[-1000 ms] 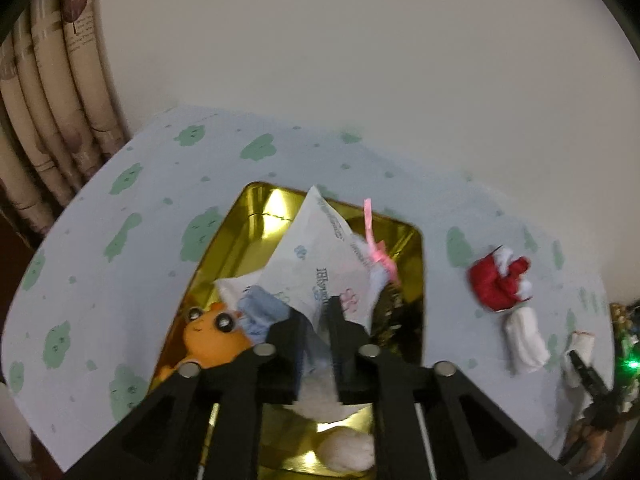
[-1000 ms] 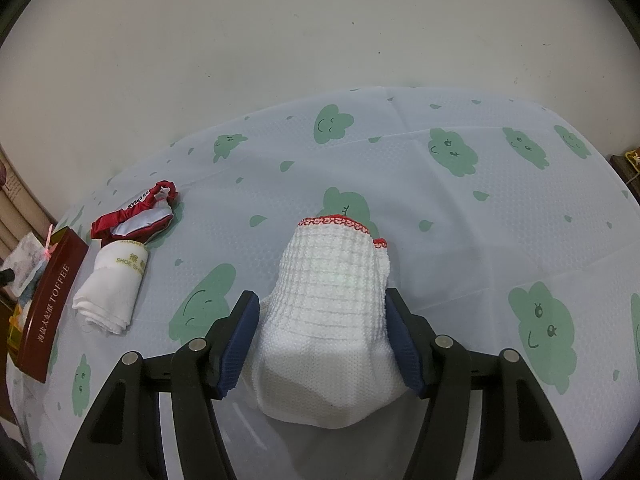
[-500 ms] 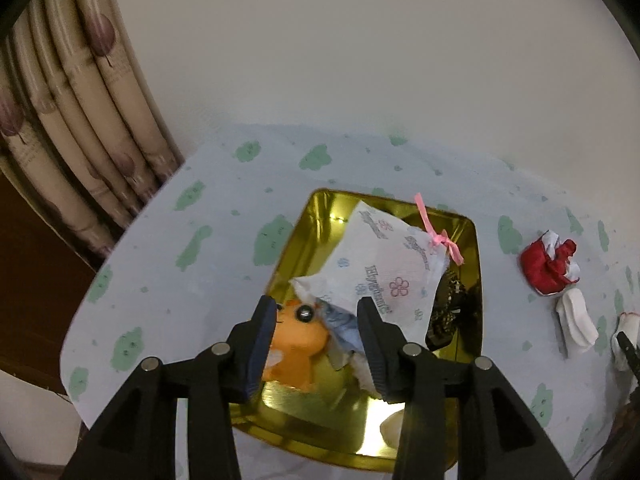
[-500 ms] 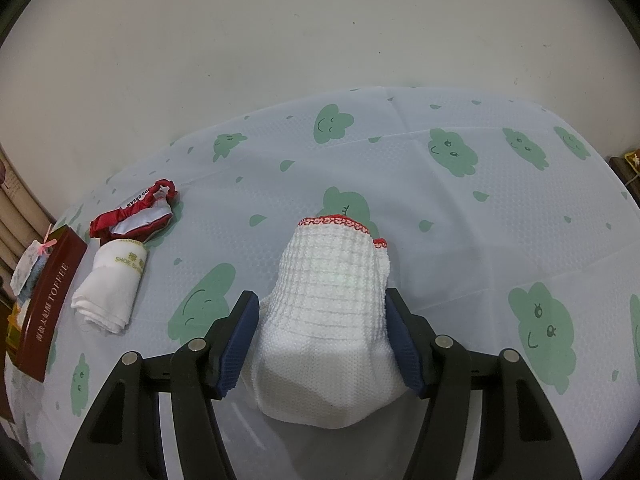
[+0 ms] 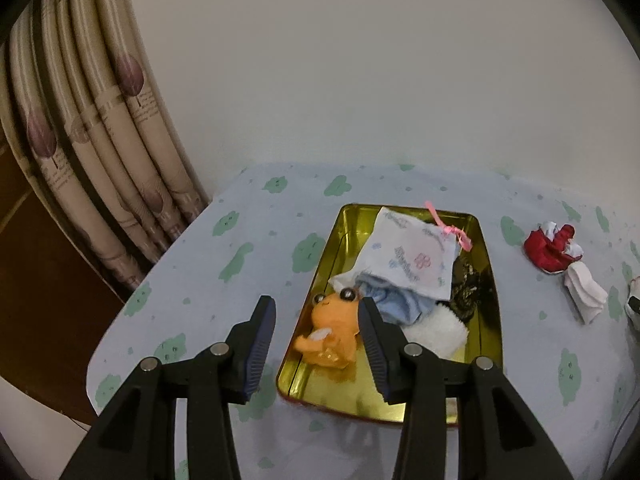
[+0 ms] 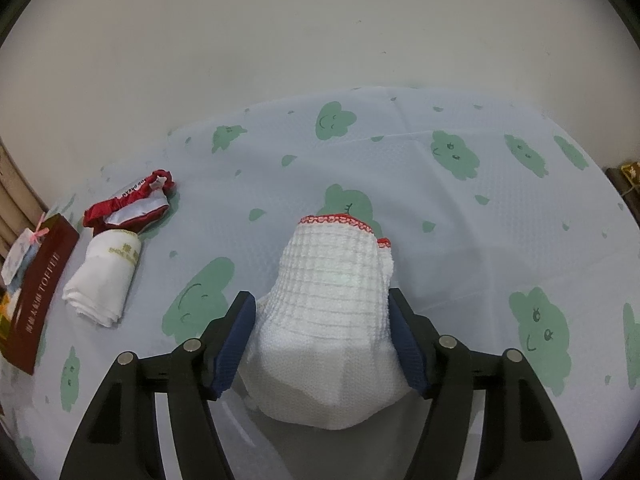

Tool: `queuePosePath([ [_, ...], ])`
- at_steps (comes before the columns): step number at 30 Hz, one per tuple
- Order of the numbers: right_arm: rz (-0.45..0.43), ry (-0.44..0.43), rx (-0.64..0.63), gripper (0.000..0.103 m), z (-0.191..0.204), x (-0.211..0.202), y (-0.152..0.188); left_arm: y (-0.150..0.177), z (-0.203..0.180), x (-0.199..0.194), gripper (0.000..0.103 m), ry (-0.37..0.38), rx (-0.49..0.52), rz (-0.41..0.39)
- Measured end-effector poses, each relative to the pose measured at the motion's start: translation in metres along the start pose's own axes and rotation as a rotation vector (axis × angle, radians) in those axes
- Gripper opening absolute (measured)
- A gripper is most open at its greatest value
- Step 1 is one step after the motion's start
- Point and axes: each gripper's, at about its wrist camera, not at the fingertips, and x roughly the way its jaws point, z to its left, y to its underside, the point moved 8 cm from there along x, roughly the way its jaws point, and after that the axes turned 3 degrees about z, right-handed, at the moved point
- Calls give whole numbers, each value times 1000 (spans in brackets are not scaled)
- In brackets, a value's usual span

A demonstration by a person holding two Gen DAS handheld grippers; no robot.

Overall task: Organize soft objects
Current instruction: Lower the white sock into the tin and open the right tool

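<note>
Drop done, next pickup pending.
Your left claw (image 5: pixel 316 326) hangs empty and parted above the gold tin (image 5: pixel 490 280); your right claw (image 6: pixel 322 338) straddles the white knit cloth (image 6: pixel 332 312) right of the tin, pressing unclear.

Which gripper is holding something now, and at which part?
The right gripper grips the white knitted cloth by its two sides, near its lower end. The left gripper is open and holds nothing.

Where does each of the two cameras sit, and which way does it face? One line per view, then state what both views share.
Left wrist: on the left gripper, looking down at the gold tin holding an orange plush; its open fingers show.
Right wrist: on the right gripper, looking down at the white knitted cloth between its fingers.
Shared: the tin, the red item and the folded white cloth on the cloud-print tablecloth.
</note>
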Motion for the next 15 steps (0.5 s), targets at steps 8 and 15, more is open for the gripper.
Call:
queuePosePath([
  [8,-10,61,-4,49,-4,-5,-1,17,28,8,44,2,-93,-24],
  [15,-4,123,-32,41,6,-12,-3,30,37,19,47,-17,-94,-11],
])
